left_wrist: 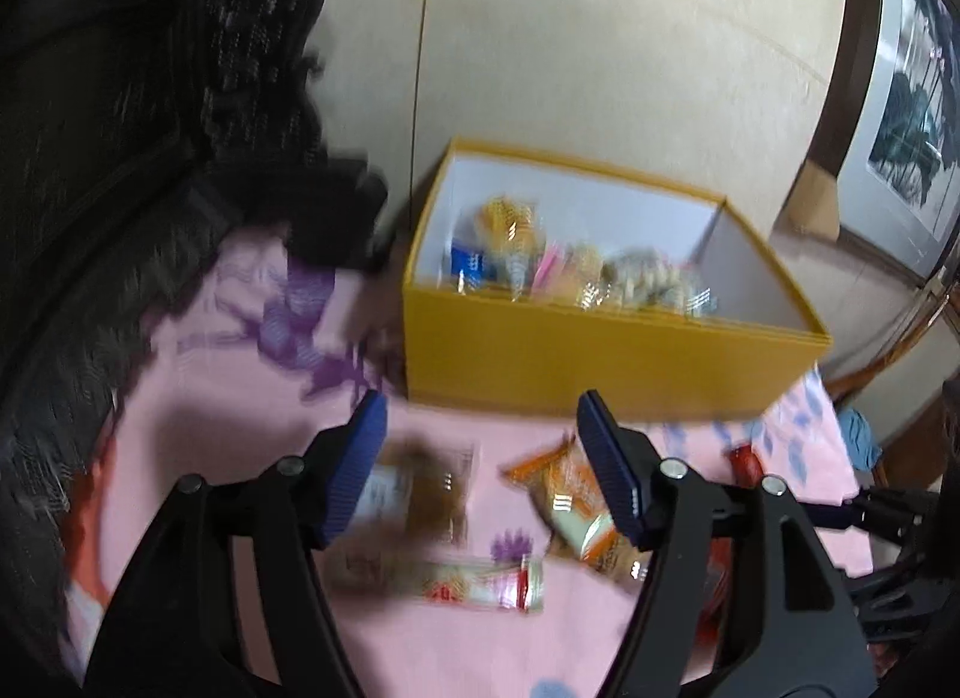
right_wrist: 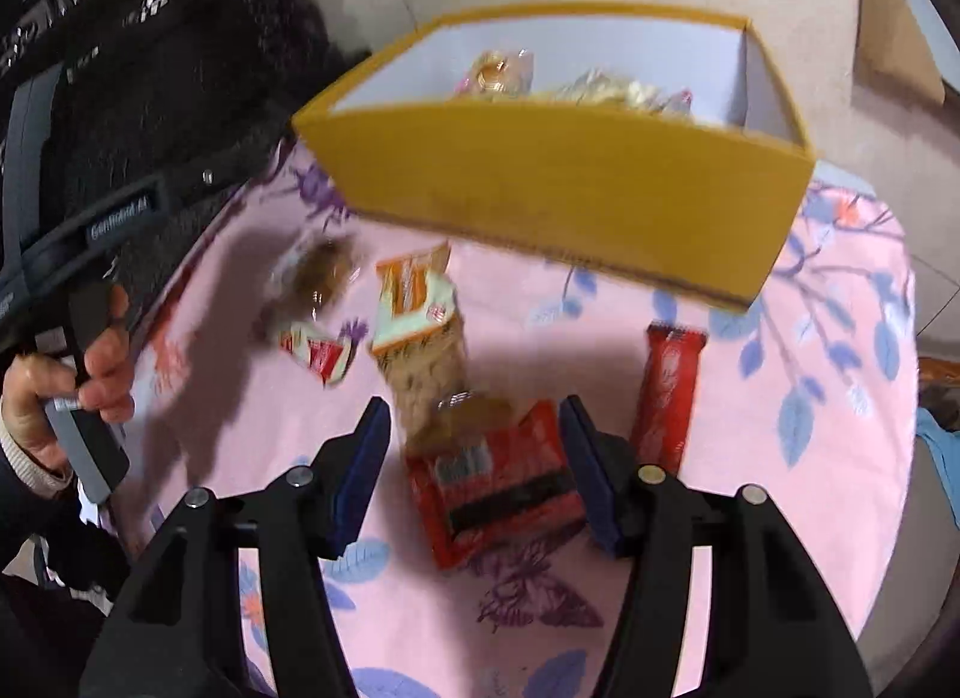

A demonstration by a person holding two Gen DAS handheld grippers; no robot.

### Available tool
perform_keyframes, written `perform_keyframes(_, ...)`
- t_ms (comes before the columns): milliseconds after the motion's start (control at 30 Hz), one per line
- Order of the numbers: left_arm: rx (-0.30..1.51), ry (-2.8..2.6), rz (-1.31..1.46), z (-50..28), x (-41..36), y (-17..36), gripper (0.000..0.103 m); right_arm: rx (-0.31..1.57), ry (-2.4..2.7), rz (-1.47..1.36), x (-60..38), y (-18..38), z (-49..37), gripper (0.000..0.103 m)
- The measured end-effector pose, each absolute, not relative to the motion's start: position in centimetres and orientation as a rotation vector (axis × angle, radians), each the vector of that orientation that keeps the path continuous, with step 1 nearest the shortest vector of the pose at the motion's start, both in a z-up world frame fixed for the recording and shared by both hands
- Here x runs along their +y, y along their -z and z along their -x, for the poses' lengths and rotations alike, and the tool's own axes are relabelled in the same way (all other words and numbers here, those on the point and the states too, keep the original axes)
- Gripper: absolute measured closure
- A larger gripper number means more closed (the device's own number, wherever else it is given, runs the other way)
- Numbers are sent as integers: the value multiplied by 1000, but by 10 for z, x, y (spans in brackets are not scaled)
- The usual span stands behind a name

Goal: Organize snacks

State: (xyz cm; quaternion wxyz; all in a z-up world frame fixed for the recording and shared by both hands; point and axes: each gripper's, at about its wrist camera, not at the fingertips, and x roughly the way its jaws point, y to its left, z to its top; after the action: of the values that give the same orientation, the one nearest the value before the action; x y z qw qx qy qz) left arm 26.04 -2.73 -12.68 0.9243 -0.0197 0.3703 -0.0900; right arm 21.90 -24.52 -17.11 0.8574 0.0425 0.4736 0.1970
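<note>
Loose snacks lie on the pink surface near the yellow box, already part-filled, so both the left hand-held gripper and right hand-held gripper hover released, seemingly ready to pick.

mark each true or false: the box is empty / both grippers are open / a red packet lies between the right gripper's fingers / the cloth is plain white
1. The box is empty. False: several wrapped snacks lie in it.
2. Both grippers are open. True: left gripper and right gripper grip nothing.
3. A red packet lies between the right gripper's fingers. True, on the cloth, not gripped.
4. The cloth is plain white. False: pink with a leaf and flower print.
</note>
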Motion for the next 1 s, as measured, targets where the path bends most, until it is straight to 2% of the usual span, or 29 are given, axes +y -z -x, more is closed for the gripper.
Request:
perform_keyframes(367, 881, 208, -16, -229, -23, 189, 34, 1019, -512, 46, -199, 191, -239, 43)
perform_keyframes(800, 891, 207, -78, -232, -25, 214, 31, 1007, -516, 216, -179, 209, -254, 42)
perform_keyframes(1000, 874, 210, -151, -234, -23, 218, 25, 995, -545, 322, -177, 216, -259, 41)
